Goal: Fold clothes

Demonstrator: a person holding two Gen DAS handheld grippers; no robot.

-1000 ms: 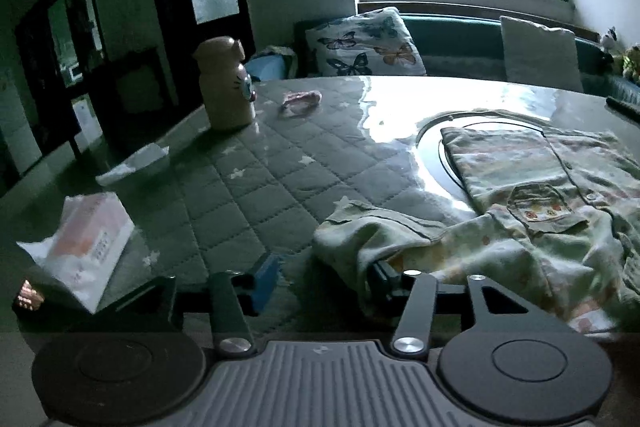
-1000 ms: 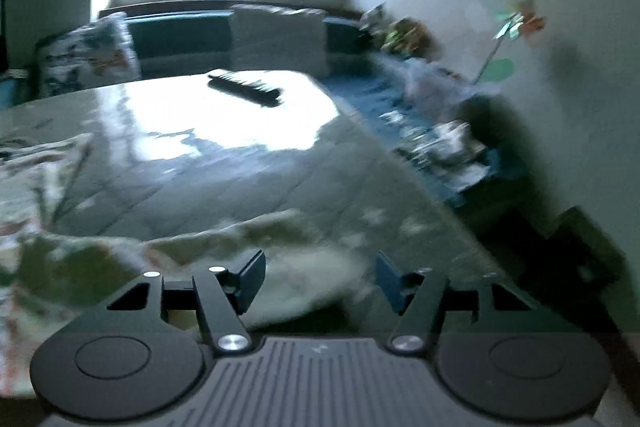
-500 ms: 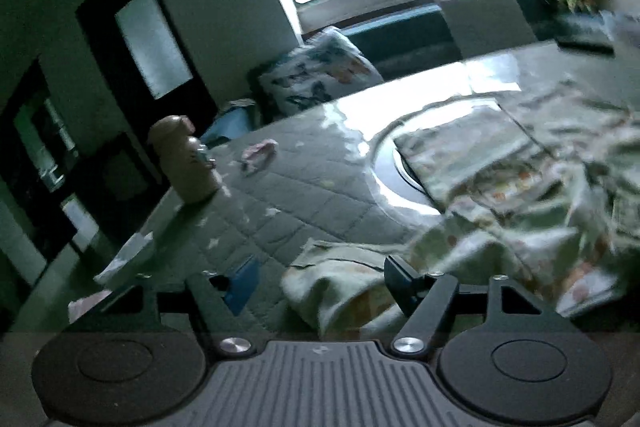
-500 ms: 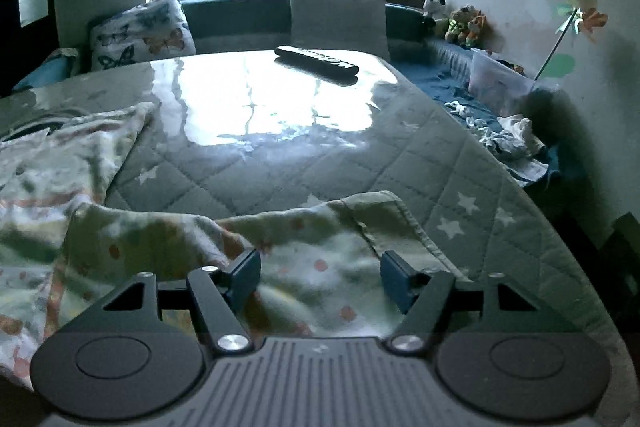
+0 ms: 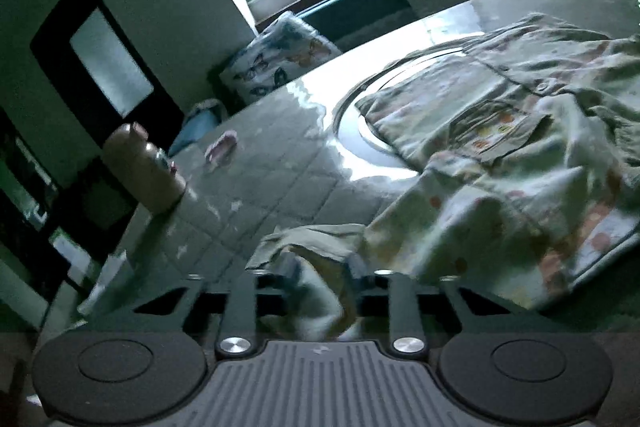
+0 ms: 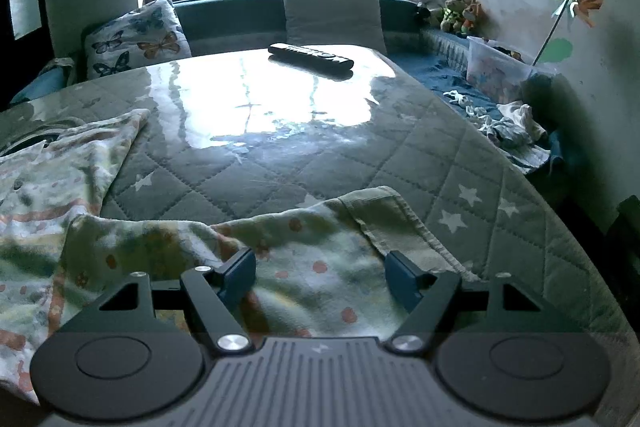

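Hiding left jaws: bunched garment (image 5: 320, 291)

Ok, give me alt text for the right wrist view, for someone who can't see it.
The open right gripper hovers over the near edge of a pale spotted garment that lies on a quilted, star-patterned table cover. Behind lie a remote control, cushions and a bright window.

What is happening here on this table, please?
A person is folding a pale, dotted children's garment on a grey quilted table cover, holding a two-finger tool in each hand. The left tool has just been closing, and a sleeve end sits pinched between its fingers. The right tool stands open, its jaws having just widened, above the other sleeve, which is not yet gripped.
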